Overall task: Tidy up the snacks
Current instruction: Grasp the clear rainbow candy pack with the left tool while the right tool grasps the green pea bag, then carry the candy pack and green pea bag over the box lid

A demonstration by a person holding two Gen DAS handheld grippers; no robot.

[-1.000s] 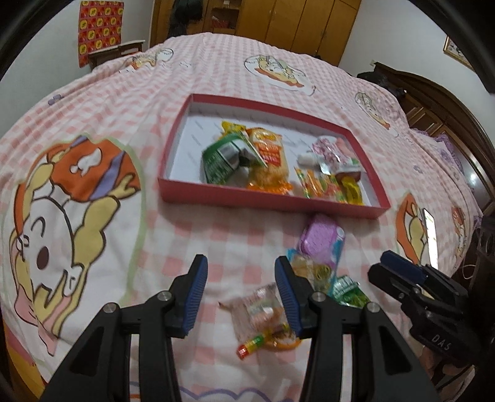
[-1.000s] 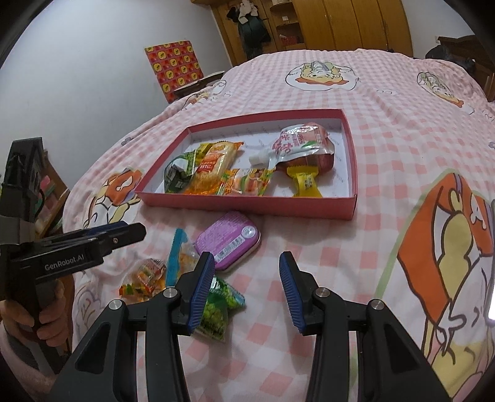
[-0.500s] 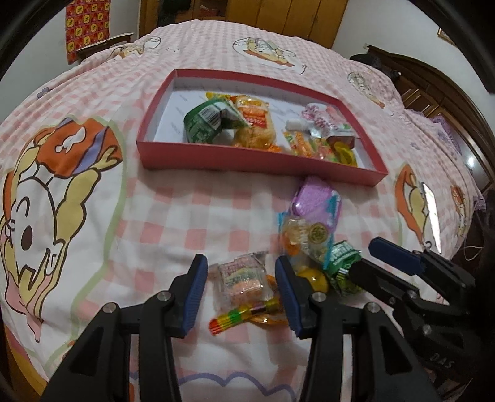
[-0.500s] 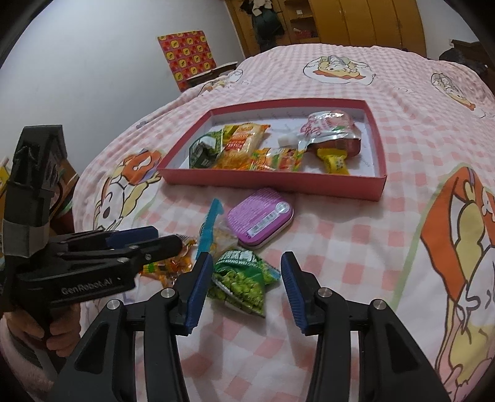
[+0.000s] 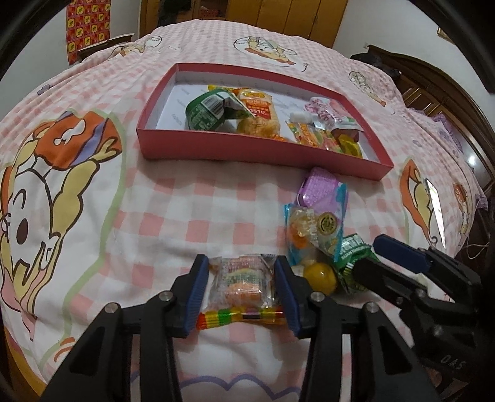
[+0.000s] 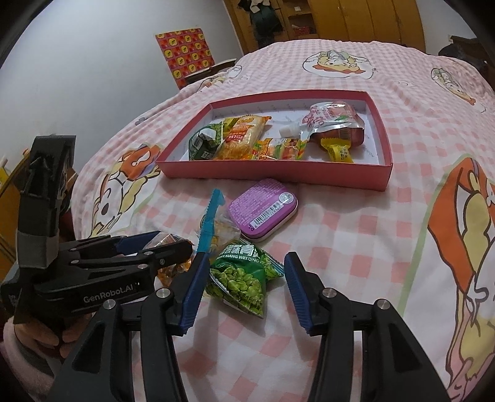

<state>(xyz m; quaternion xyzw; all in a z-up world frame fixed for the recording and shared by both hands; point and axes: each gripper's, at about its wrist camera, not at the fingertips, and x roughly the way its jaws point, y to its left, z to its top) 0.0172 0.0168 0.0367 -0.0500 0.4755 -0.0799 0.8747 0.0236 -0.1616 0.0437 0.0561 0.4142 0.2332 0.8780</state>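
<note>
A red tray (image 5: pixel 256 150) on the bed holds several snack packs; it also shows in the right wrist view (image 6: pixel 278 173). My left gripper (image 5: pixel 241 278) is open, its fingers on either side of a clear candy packet (image 5: pixel 243 283) lying on the bedspread. My right gripper (image 6: pixel 243 278) is open, its fingers either side of a green pea packet (image 6: pixel 243 280). A purple tin (image 6: pixel 263 208), a blue-edged candy bag (image 5: pixel 315 228) and a yellow ball (image 5: pixel 320 275) lie between the grippers and the tray.
The pink checked bedspread (image 5: pixel 185 216) with cartoon prints covers the bed. Wooden wardrobes (image 6: pixel 355 18) stand at the back and a dark wooden headboard (image 5: pixel 433 86) at the right. The bed's front edge is just below my grippers.
Both grippers moved forward and down. The left now straddles the clear candy packet; the right now straddles the green pea packet. Both stayed open.
</note>
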